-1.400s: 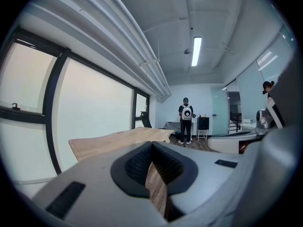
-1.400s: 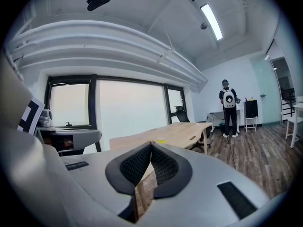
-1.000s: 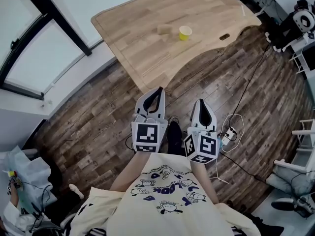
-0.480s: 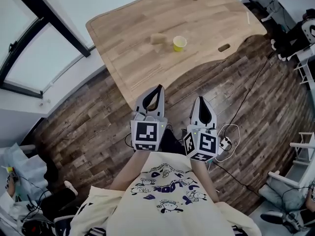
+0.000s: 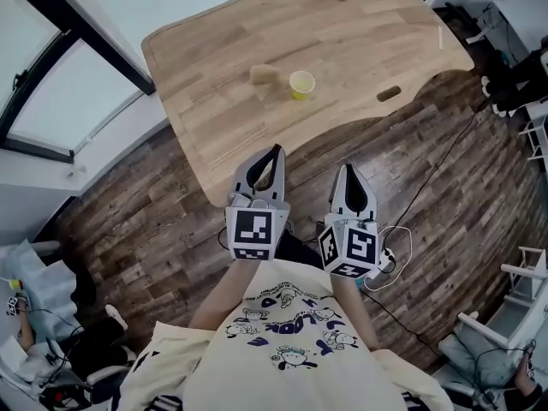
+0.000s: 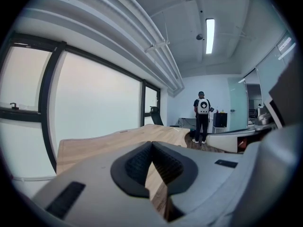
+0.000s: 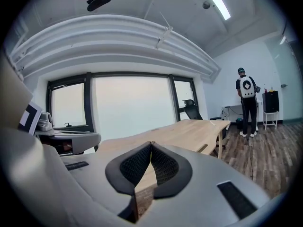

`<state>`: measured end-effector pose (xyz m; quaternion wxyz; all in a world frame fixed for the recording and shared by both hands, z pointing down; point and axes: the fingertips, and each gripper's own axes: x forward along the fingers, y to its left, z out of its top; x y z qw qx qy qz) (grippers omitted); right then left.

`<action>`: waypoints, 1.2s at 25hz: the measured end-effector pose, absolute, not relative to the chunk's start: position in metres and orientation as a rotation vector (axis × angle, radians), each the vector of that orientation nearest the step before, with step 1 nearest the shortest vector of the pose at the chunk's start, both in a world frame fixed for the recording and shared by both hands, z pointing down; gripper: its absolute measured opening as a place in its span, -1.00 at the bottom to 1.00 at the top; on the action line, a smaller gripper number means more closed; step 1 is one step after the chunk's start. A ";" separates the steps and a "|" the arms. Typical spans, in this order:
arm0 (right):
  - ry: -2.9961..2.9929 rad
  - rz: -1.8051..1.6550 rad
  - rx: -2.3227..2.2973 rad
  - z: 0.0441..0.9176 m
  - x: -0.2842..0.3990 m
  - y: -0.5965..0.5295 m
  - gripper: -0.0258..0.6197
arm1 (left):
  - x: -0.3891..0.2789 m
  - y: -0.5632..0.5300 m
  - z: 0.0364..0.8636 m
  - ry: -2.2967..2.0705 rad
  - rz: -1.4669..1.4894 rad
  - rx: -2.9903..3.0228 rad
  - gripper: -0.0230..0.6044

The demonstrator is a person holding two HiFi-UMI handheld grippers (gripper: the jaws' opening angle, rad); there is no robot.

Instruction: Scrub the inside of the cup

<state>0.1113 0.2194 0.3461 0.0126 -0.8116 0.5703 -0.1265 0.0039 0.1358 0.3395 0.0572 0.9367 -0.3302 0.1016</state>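
Note:
A small yellow cup stands upright on the wooden table, with a tan sponge-like block just to its left. My left gripper and right gripper are held side by side near my chest, short of the table's near edge and well apart from the cup. Both are shut with nothing between the jaws, as the left gripper view and the right gripper view show. Neither gripper view shows the cup.
The table has a curved near edge over a dark plank floor. Cables and a power strip lie on the floor at my right. Large windows run along the left. A person stands far back.
The table, cup and block have drawn nearer and shifted left in the head view. Both grippers stay shut and have risen slightly toward the table edge.

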 end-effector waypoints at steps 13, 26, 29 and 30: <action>1.806 -0.492 -2.500 0.366 0.131 0.189 -0.87 | 0.013 0.105 0.356 -1.059 0.384 2.785 -0.87; 1.829 -0.571 -2.513 0.383 0.155 0.108 -0.86 | 0.031 0.017 0.371 -1.064 0.414 2.746 -0.87; 1.845 -0.599 -2.517 0.389 0.157 0.090 -0.85 | 0.031 -0.004 0.377 -1.060 0.430 2.731 -0.87; 1.845 -0.605 -2.520 0.391 0.159 0.084 -0.85 | 0.032 -0.011 0.380 -1.056 0.434 2.728 -0.85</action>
